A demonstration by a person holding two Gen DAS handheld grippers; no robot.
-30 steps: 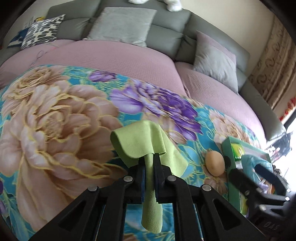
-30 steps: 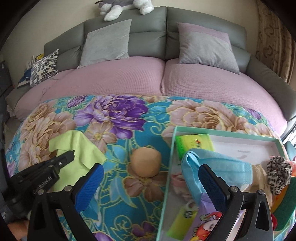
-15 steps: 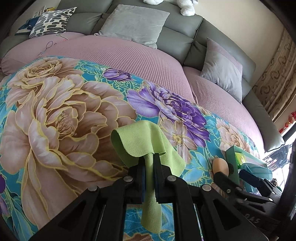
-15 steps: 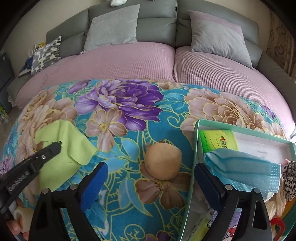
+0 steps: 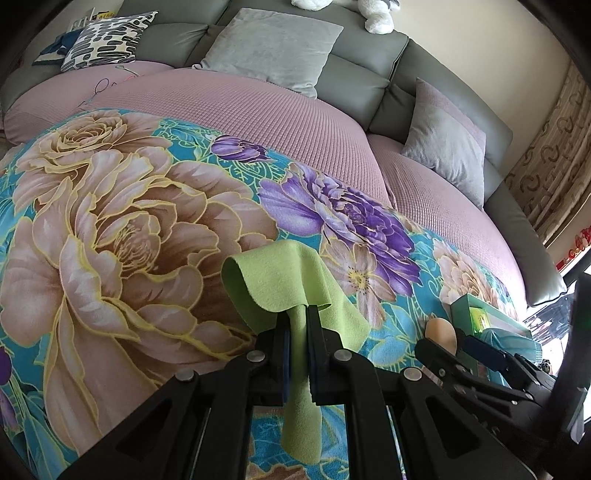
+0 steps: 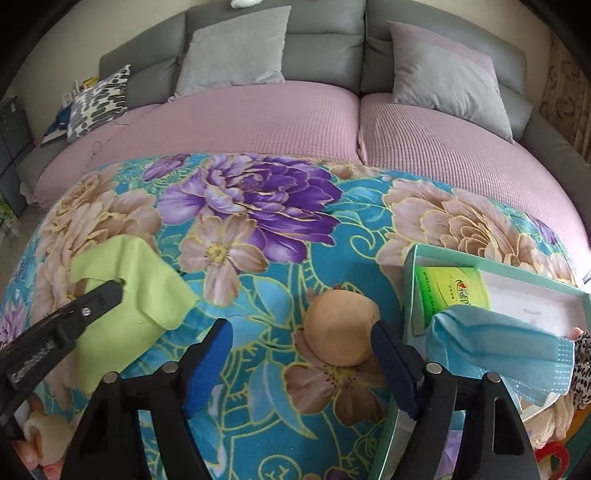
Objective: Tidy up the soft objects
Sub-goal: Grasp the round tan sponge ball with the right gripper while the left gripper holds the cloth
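Both grippers are working: the left gripper (image 5: 298,325) is clamping a lime-green microfibre cloth (image 5: 295,280). The right gripper (image 6: 301,354), jaws apart and closing, is straddling a round tan foam ball (image 6: 341,326). Off-centre closure is risking squeezing it sideways.

A home living room, shown by a grey sectional sofa (image 6: 325,40) with mauve seat covers (image 6: 258,122), grey throw pillows (image 6: 232,48), a spotted cushion (image 6: 98,99), a floral blanket (image 6: 258,229) spread in front, patterned curtains (image 5: 550,177) and a plush toy (image 5: 373,14) on the backrest.
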